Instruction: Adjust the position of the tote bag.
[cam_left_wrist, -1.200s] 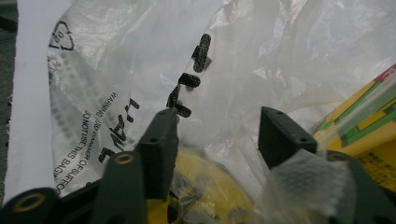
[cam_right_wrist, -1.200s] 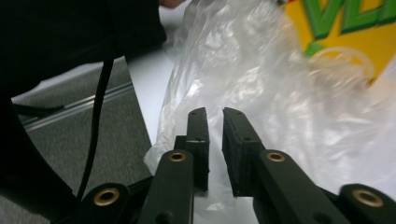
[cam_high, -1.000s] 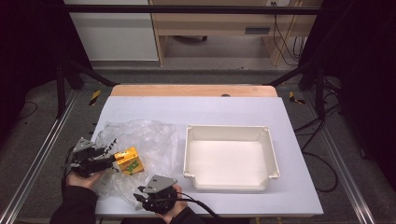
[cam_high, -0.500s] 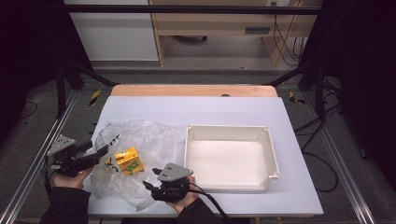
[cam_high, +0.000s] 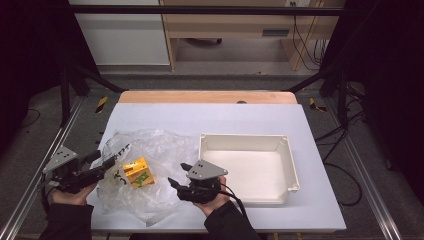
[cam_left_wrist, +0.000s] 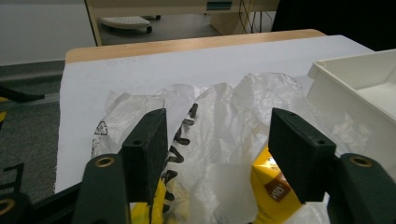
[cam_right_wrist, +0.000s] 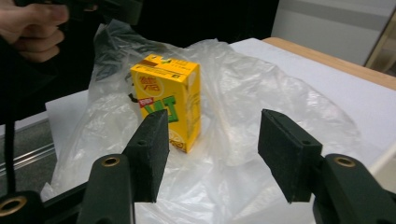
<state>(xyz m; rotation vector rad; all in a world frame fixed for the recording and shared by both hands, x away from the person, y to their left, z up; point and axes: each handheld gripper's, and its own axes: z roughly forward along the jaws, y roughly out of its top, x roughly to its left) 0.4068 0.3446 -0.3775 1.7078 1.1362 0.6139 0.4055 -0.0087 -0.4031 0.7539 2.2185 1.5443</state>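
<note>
One yellow drink carton (cam_high: 138, 172), one clear plastic bag (cam_high: 160, 150), one white tray (cam_high: 292, 165), two grippers.

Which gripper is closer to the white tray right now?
Right. The right gripper sits just off the tray's near-left corner; the left gripper is across the plastic bag, at the table's left edge.

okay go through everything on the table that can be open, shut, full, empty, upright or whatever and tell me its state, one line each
Left hand-held gripper: open, holding nothing.
Right hand-held gripper: open, holding nothing.
Yellow drink carton: upright on the plastic bag, looks closed.
Plastic bag: crumpled, spread flat on the table.
White tray: empty.
</note>
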